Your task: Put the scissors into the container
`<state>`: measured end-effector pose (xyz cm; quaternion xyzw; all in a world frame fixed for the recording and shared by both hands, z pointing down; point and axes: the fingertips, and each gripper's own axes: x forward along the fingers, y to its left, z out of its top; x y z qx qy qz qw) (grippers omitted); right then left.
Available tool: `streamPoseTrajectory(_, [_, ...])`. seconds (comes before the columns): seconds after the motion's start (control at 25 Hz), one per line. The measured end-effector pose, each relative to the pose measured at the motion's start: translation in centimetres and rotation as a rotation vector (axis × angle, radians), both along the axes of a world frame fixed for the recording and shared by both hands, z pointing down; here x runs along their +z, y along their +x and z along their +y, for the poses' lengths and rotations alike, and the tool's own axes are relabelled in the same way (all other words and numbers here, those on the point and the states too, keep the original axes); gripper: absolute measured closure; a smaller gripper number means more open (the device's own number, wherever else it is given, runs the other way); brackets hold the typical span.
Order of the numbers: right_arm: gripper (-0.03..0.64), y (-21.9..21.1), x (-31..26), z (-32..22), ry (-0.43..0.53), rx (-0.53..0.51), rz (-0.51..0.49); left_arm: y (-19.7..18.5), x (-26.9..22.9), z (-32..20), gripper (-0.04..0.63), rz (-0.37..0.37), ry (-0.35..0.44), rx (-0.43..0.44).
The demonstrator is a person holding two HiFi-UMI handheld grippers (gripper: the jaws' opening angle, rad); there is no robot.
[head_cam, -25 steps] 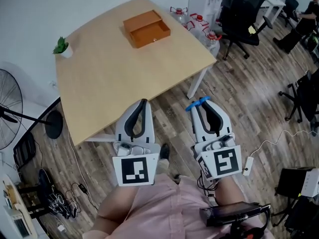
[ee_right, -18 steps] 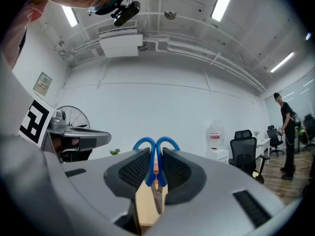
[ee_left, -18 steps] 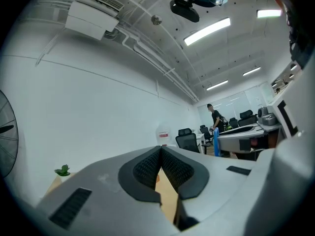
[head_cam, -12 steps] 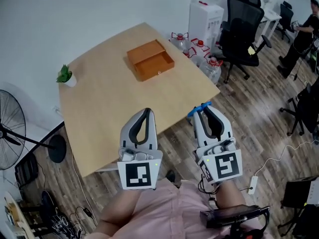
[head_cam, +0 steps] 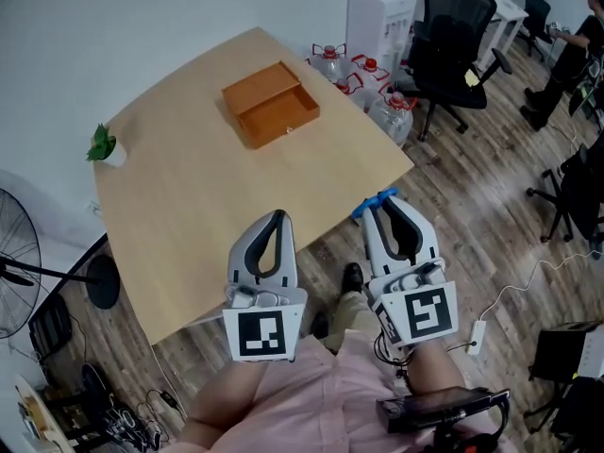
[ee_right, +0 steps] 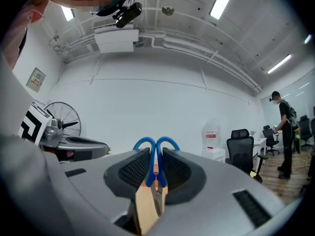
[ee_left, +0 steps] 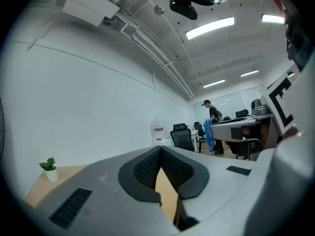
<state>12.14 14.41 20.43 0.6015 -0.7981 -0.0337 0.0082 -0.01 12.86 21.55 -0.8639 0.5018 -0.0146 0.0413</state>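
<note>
My right gripper point(head_cam: 381, 202) is shut on blue-handled scissors point(head_cam: 375, 199), held in the air just off the table's near right edge. In the right gripper view the scissors point(ee_right: 156, 157) stand between the pads with the blue loops above the gripper point(ee_right: 155, 154) tips. My left gripper point(head_cam: 275, 217) is shut with nothing in it, over the table's near edge; in its own view the left gripper point(ee_left: 160, 150) has its pads touching. The container, an orange wooden box point(head_cam: 269, 104) with an open tray, sits on the far part of the light wooden table point(head_cam: 189, 196).
A small potted plant point(head_cam: 103, 146) stands at the table's left corner. Water bottles point(head_cam: 363, 78) and a dispenser point(head_cam: 379, 17) stand beyond the table's far right corner, with black office chairs point(head_cam: 455, 41) nearby. A fan point(head_cam: 19, 276) stands at left. A person point(head_cam: 577, 45) is at far right.
The view has shifted: the table and box now sit a little further left and nearer. Both grippers keep their places and states, the scissors still in the right one.
</note>
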Motion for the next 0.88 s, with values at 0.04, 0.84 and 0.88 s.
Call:
streamPoseTrajectory(0.04, [0.534,0.3,0.3,-0.5,-0.005,-0.003,-0.002,0.3,0.3,-0.4,0.586,0.001,-0.007,-0.003])
streamPoseTrajectory(0.84, [0.535,5.8,2.9,-20.9,-0.086,-0.192,-0.036,4.3,2.2,-17.7,0.586,-0.075,-0.091,-0.206])
streamPoseTrajectory(0.88, [0.535,5.8,2.6,-21.8,-0.080,-0.202,-0.032,4.2,1.9,-18.4,0.586,-0.076,-0.087,-0.221])
